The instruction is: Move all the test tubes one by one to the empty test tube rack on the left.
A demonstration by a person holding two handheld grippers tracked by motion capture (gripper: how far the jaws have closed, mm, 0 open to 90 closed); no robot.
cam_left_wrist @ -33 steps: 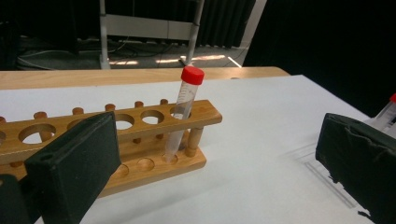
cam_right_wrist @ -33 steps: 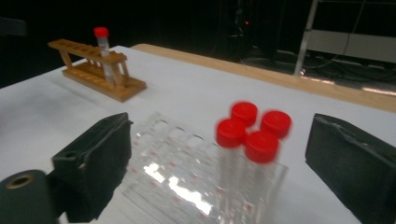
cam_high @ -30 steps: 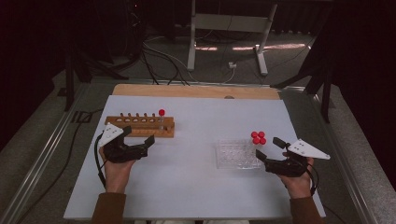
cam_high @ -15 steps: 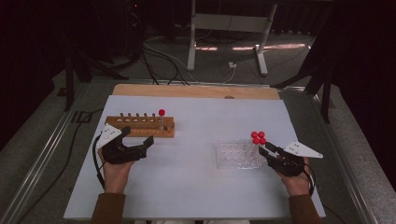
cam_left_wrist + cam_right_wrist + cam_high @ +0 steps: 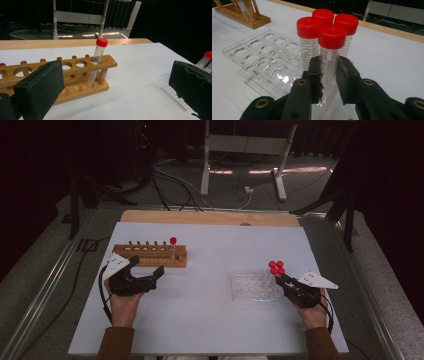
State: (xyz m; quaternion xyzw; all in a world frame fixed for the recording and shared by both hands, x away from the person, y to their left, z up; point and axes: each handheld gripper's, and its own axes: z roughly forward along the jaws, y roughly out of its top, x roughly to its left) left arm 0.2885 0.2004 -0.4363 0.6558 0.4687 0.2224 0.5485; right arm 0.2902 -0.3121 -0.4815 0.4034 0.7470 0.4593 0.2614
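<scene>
Grasp step: our right gripper (image 5: 329, 72) has just closed, pinching the nearest red-capped clear plastic tube (image 5: 331, 53) in the clear acrylic rack (image 5: 249, 65). Left gripper (image 5: 112, 87) spread, idle. Next: straight vertical lift clearing the rack.

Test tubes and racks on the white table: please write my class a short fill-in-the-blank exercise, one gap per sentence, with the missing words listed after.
1. Every tube has a cap coloured ____.
2. The wooden rack holds ____ tube.
3. The right gripper has just closed its jaws on a tube standing in the ____ rack, which is see-through.
4. The left gripper, beside the wooden rack, has its jaws ____.

Missing words: red; one; clear plastic; open
</scene>
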